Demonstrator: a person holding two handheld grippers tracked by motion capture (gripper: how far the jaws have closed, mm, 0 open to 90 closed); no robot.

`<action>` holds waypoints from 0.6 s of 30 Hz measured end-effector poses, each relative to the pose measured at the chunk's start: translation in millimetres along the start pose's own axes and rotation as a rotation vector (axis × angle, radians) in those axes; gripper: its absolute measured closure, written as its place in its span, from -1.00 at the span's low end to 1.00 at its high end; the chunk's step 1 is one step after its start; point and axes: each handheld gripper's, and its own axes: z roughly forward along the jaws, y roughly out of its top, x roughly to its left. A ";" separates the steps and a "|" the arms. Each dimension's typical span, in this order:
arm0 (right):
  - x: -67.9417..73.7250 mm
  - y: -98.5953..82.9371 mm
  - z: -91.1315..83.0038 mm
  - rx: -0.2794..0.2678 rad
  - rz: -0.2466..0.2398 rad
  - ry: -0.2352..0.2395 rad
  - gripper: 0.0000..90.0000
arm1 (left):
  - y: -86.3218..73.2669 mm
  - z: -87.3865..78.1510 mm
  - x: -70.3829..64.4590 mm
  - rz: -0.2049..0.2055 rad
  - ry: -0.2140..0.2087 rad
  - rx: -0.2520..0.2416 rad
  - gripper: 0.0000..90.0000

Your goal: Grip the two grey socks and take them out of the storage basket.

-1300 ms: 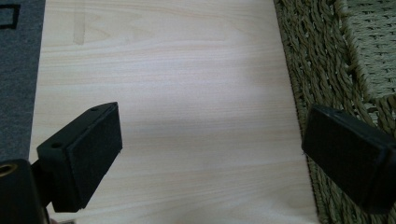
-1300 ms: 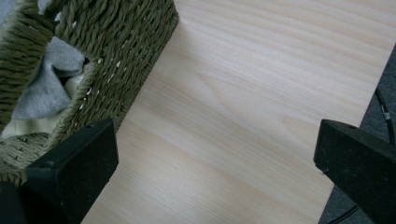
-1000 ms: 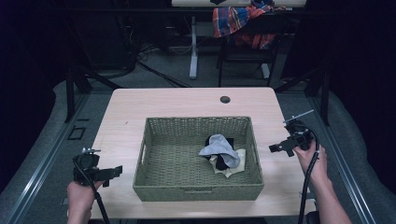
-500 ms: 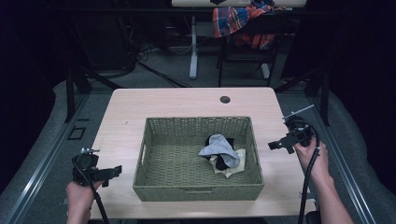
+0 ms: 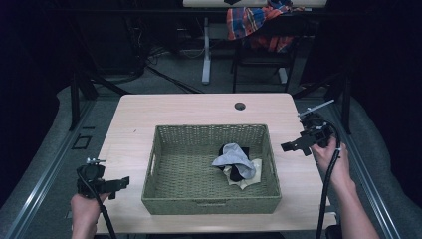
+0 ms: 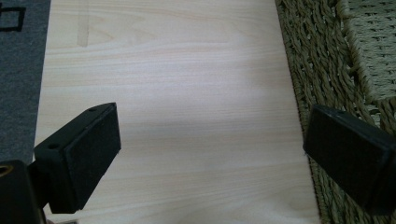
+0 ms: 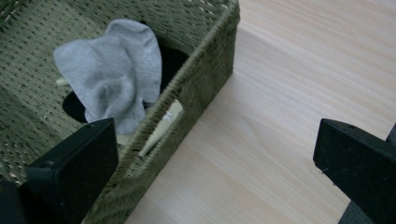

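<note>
This looks like a lab or recording workspace rather than a home: a pale wooden table point(image 5: 164, 112) with a round cable hole point(image 5: 240, 106) stands alone on grey carpet point(image 5: 45, 144), ringed by darkness. Far beyond the fingers of both grippers, black frame struts point(image 5: 79, 94) and loose cables point(image 5: 149, 55) crowd the floor beside the white leg of another desk point(image 5: 206, 50). Metal rails point(image 5: 45, 174) run along the floor outside each hand, and a plaid cloth point(image 5: 254, 20) hangs over dark furniture at the back.
</note>
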 end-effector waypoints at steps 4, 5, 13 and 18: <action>9.5 8.1 -5.5 -0.010 -0.020 0.000 -1.00 | 0.1 -0.6 0.1 0.000 -0.001 0.000 -0.91; 12.3 10.3 -6.7 -0.006 -0.027 0.002 -1.00 | 0.1 -0.6 0.1 0.000 -0.001 0.000 -0.91; 38.1 29.3 -3.5 0.010 -0.081 0.037 -1.00 | -0.2 -0.7 1.0 -0.005 -0.002 -0.004 -0.91; 61.1 45.3 10.7 0.038 -0.130 0.068 -1.00 | 0.2 -0.7 1.0 -0.004 -0.008 0.002 -0.91</action>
